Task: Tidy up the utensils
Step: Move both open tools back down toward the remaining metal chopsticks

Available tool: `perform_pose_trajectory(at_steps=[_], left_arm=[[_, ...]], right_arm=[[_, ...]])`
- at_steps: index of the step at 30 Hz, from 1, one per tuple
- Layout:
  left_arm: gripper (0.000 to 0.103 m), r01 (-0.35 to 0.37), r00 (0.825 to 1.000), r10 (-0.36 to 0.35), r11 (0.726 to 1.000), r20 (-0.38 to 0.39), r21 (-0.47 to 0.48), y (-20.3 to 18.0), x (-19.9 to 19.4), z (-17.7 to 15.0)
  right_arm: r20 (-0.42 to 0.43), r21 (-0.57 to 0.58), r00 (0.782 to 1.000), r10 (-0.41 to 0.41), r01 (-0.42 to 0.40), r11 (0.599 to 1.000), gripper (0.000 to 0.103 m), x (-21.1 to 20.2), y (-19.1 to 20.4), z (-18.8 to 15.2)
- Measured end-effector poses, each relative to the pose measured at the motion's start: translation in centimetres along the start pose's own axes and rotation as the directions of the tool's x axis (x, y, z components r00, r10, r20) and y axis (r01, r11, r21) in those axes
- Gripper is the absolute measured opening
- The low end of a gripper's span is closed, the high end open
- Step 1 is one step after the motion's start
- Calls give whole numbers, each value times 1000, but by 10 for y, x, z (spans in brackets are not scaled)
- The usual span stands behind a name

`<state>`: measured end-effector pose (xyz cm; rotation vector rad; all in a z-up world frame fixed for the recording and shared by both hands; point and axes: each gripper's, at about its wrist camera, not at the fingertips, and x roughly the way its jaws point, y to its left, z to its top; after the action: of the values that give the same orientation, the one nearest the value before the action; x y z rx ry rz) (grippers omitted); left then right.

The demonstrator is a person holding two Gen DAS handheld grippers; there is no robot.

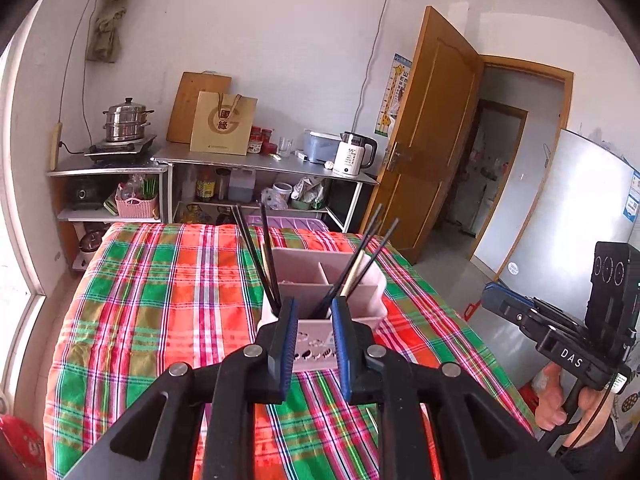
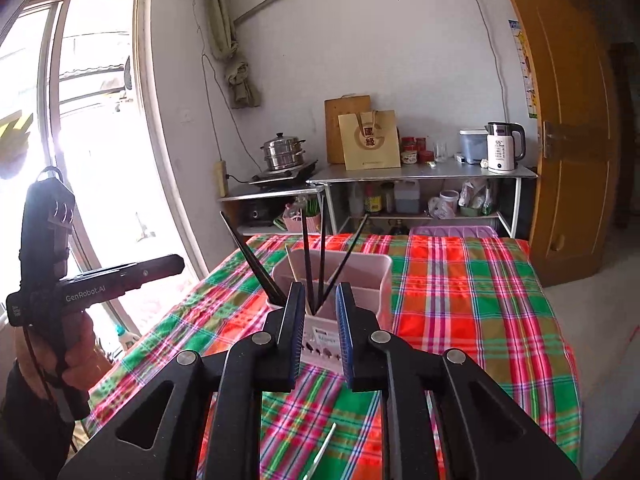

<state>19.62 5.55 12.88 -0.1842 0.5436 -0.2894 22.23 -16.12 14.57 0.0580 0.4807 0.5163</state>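
On checked tabletop, pink utensil holder w/ chopsticks; left gripper & right gripper jaws slightly parted, empty. Next: approach near utensil low, grip mid-shaft.

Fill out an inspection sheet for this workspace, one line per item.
Surface: plaid tablecloth covers the table.
Job's things: pink utensil holder stands on the cloth, dark chopsticks leaning in its compartments; a slim light utensil lies on the cloth.
Clutter: nothing seen on the cloth.
Grippers: left gripper and right gripper both open a little, nothing between the pads.
Cables: a cord runs up the wall from the kettle.
Surroundings: steamer pot, paper bag, open wooden door, window.
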Motion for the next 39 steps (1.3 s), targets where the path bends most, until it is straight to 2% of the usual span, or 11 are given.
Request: perform_pose_trajectory(at_steps=[13, 25, 30, 33, 35, 39], left_arm=[[17, 43, 997, -43, 999, -60, -13, -28, -15, -84], [17, 45, 984, -49, 999, -173, -29, -36, 19, -116], [17, 40, 973, -45, 999, -227, -23, -43, 42, -123], [18, 41, 962, -45, 999, -271, -23, -47, 60, -125], [23, 32, 954, -37, 999, -299, -23, -50, 72, -127], [23, 39, 935, -49, 999, -351, -34, -52, 97, -133]], right_arm=[[-65, 47, 996, -68, 71, 996, 16, -40, -21, -65], [-158, 75, 982, -103, 116, 990, 16, -25, -38, -103], [-204, 82, 972, -112, 131, 988, 16, -12, -43, -113], [-239, 78, 963, -123, 146, 986, 16, -1, -47, -120], [-263, 83, 956, -128, 155, 984, 16, 6, -51, -125], [-303, 90, 943, -135, 169, 981, 16, 18, -58, -135]])
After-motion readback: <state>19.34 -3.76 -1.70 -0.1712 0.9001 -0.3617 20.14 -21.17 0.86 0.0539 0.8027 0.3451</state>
